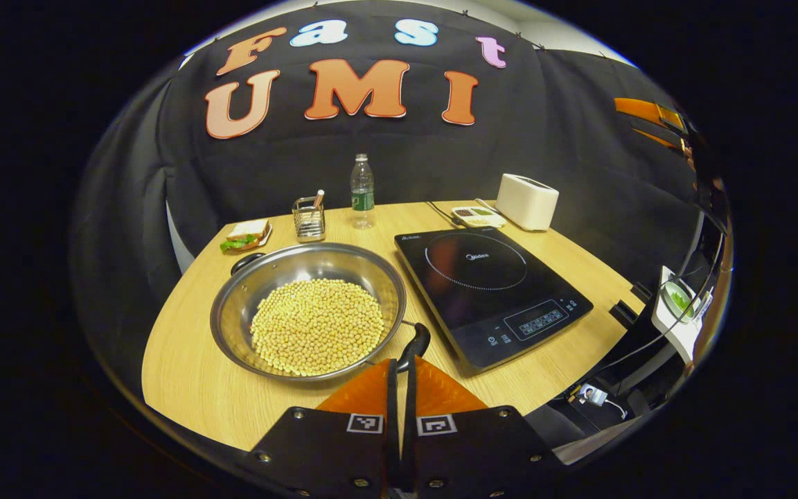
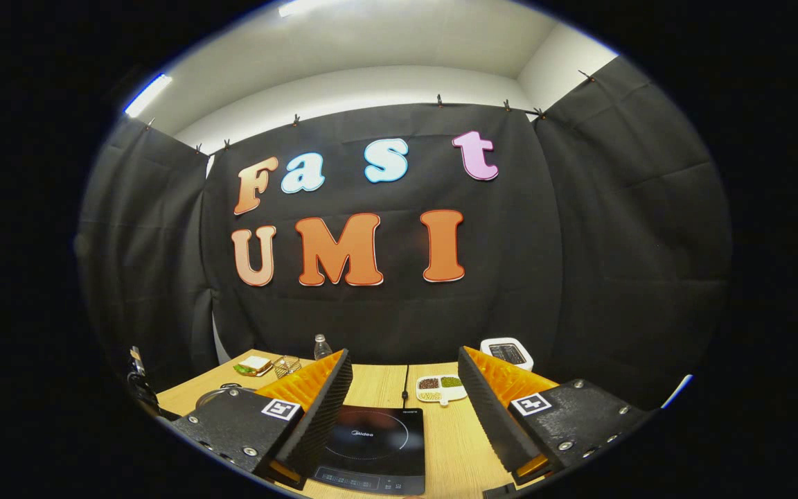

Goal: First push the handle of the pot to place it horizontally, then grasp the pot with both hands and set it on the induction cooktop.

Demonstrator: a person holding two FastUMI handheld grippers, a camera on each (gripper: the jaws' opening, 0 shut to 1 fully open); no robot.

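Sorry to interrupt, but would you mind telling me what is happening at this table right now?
A person works two handheld grippers. The left gripper, fingers together, sits at the near handle of the steel pot, which holds soybeans and rests on the wooden table beside the induction cooktop. The right gripper hangs open above the cooktop. The pot is not yet on it.

The round shiny metal pot (image 1: 307, 310) sits at nine o'clock from the flat glossy black glass cooktop (image 1: 489, 291) on the smooth pale wood table (image 1: 191, 381).

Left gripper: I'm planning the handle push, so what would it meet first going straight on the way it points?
Probably the pot's near handle, standing just past the shut left gripper; behind it the pot of beans. Depth is uncertain.
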